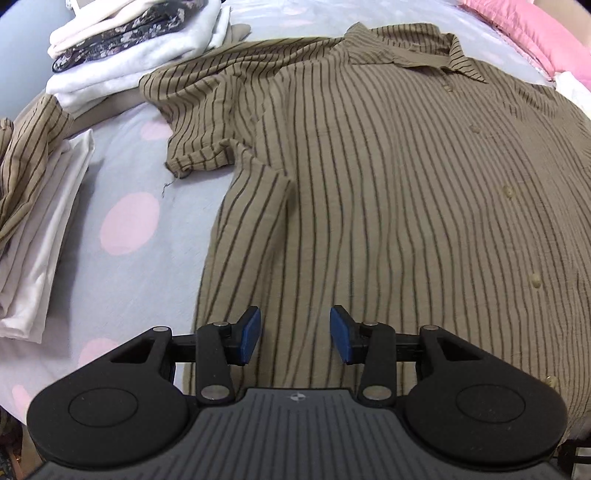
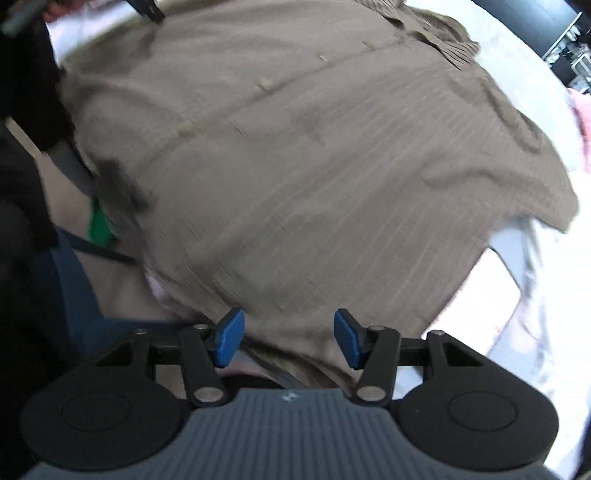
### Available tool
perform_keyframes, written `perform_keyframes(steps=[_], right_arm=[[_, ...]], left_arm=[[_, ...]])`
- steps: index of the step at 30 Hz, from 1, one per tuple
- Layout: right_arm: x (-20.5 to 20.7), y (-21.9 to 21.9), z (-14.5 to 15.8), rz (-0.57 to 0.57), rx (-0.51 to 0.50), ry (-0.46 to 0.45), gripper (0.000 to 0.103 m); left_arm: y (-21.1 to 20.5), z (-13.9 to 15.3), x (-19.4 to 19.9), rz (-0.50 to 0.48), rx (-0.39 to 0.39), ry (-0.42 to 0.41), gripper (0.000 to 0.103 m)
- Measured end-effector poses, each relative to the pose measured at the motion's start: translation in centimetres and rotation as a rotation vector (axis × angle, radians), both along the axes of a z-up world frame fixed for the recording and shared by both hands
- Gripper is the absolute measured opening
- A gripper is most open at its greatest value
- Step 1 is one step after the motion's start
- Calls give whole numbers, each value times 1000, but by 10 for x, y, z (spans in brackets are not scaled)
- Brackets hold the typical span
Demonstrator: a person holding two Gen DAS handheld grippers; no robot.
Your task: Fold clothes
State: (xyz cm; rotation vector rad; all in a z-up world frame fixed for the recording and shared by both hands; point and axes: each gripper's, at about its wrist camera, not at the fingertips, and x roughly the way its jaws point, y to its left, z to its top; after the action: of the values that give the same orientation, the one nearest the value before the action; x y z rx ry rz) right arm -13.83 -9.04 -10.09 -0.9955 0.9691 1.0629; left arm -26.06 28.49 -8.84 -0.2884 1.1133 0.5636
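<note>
Both pairs of blue-padded black tongs stand apart, gripping nothing; the left gripper (image 1: 294, 335) hangs over the lower body of the olive-brown dark-striped button shirt (image 1: 369, 177) spread flat on the dotted lilac bedsheet (image 1: 147, 258); the right gripper (image 2: 289, 340) hovers above that shirt's blurred hem.

Pale bedsheet (image 1: 155, 288) with pink dots, pink pillow (image 1: 524, 29), dark furniture (image 2: 535, 22)
</note>
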Motion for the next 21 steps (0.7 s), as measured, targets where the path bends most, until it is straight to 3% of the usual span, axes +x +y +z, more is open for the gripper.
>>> perform_keyframes(steps=[2, 6, 10, 14, 17, 19, 21], right_arm=[[6, -9, -5, -4, -37, -24, 56], [22, -27, -19, -45, -98, 19, 51], [27, -27, -32, -16, -156, -13, 51], [38, -24, -44, -24, -204, 15, 50], [41, -18, -57, -25, -243, 3, 31], [41, -16, -61, -27, -262, -6, 9], [41, -16, -61, -29, -278, -14, 3]], left_arm=[[-4, 2, 2, -4, -1, -7, 39], [-8, 3, 7, -19, 4, -11, 39], [-11, 2, 9, -29, 12, -8, 39], [-10, 0, 7, -20, 14, -4, 39], [-8, -1, 7, -7, 4, -1, 39], [-8, 0, 6, -8, 4, -5, 39], [-8, 1, 7, -14, 5, -8, 39]])
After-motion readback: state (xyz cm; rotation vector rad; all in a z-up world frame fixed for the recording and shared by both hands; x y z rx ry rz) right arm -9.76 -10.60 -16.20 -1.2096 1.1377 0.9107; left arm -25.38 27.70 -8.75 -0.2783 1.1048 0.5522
